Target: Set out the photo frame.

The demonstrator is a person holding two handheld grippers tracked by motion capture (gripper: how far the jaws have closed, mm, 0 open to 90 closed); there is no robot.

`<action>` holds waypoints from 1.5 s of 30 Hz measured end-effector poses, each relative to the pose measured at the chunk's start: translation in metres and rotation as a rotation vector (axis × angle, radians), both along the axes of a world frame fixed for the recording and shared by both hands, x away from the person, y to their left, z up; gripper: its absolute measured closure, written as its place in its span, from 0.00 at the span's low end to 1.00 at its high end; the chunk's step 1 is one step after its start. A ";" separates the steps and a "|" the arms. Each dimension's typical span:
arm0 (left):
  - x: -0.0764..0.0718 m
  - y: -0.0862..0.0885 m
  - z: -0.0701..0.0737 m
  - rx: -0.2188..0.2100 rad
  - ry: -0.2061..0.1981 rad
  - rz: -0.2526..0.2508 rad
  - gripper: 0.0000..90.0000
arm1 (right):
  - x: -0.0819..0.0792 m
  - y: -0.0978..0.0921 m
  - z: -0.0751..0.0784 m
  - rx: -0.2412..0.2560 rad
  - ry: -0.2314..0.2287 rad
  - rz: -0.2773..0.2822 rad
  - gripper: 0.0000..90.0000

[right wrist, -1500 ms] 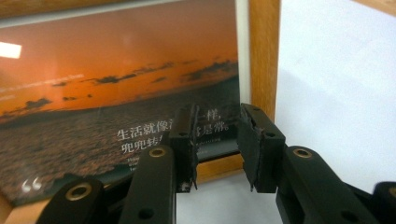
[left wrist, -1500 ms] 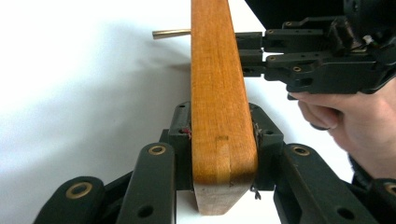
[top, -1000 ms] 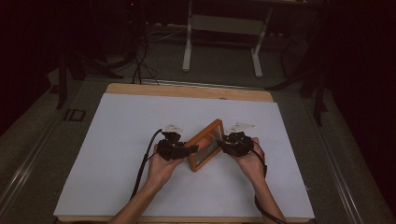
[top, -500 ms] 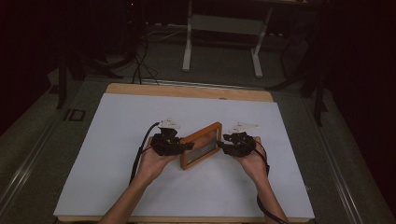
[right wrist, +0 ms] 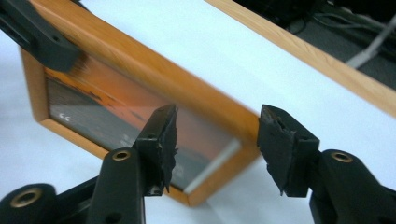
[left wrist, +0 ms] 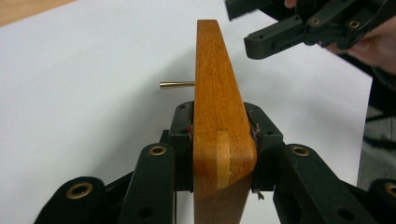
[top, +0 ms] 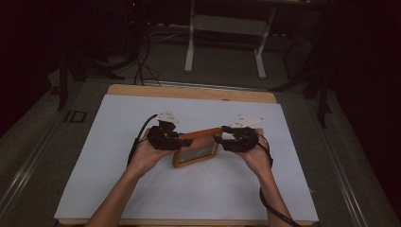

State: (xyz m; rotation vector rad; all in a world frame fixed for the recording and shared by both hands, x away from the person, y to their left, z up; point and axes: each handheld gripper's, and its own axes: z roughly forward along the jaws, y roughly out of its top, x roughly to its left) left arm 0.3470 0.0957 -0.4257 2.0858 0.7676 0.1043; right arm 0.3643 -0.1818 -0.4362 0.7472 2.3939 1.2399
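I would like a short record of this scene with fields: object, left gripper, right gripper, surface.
object: wooden picture frame, tilted, a brass pin sticking out of one side
left gripper: shut on the frame's edge
right gripper: open, jaws apart at the frame's other end, no grip
surface: white table cover on a wooden table
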 end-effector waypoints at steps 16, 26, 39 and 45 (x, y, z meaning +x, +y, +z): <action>-0.005 -0.006 0.011 0.008 -0.081 -0.147 0.76 | -0.002 0.035 0.008 -0.064 0.014 0.251 0.33; -0.002 -0.007 0.011 -0.005 -0.074 -0.171 0.75 | -0.005 0.041 0.007 -0.114 0.013 0.303 0.48; 0.004 -0.002 0.009 -0.111 -0.058 -0.131 0.51 | -0.013 0.029 0.012 -0.160 -0.030 0.363 0.72; 0.006 0.003 0.010 -0.136 -0.061 -0.082 0.43 | -0.014 0.025 0.011 -0.154 -0.052 0.349 0.75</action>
